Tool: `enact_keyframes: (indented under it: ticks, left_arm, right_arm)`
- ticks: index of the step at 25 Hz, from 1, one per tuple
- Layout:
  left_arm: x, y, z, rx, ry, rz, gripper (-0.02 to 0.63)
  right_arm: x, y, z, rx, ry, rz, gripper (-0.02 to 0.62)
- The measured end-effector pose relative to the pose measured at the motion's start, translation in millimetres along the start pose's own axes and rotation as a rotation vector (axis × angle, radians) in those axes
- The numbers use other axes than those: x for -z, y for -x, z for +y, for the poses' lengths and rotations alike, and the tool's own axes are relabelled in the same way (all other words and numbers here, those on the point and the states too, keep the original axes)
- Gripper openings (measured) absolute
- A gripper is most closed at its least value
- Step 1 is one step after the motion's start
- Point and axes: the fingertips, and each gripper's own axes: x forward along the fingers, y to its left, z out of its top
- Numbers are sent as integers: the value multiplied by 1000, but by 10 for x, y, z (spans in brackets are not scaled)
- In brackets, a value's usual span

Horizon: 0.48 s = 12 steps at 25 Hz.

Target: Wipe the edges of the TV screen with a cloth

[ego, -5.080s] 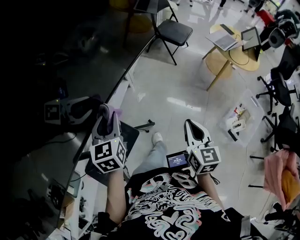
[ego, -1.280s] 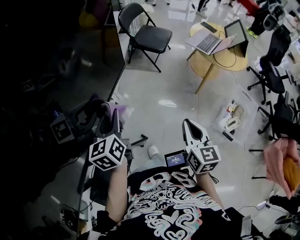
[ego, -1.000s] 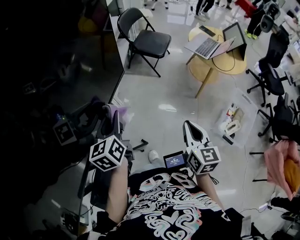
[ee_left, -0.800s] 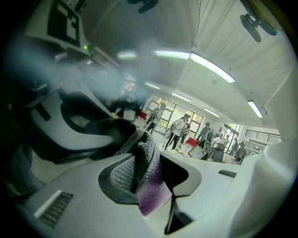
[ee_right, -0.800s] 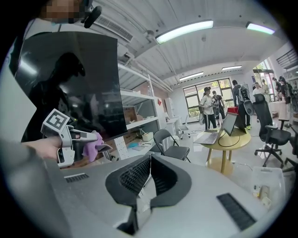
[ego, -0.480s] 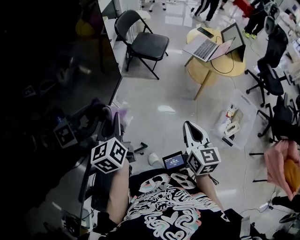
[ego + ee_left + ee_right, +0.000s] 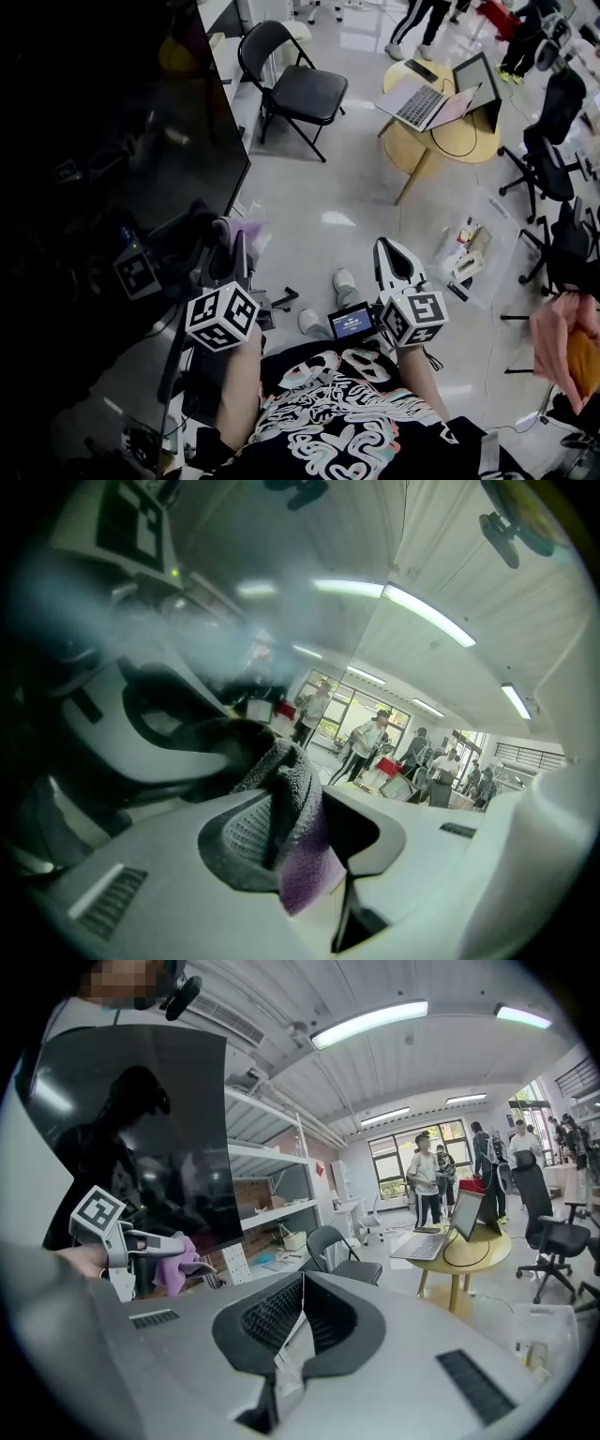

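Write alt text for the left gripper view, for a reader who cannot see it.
The left claw is shut on a grey and purple cloth, held up to a dark, glossy TV screen that mirrors the gripper. Behind, several people stand in a bright room.

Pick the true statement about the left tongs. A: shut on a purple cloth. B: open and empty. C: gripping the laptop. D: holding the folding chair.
A: in the left gripper view the left tongs are closed on a bunched purple cloth, which is pinched between them.
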Motion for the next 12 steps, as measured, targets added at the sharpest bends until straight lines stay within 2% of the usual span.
enact_keyframes:
  ticks: [3,7,12]
  left_arm:
    - [-24,-68,-18,-21,8,-14,138]
    - [-38,-136,-70,-32,26,-4,138]
    - [-77,-164,-71,-37,43,-18,138]
  right_arm:
    - [-71,-152,20,-35,33,11,29]
    - [-176,-268,43,-61,128,27,29]
    - [-315,-474,84,-96,156,23,29]
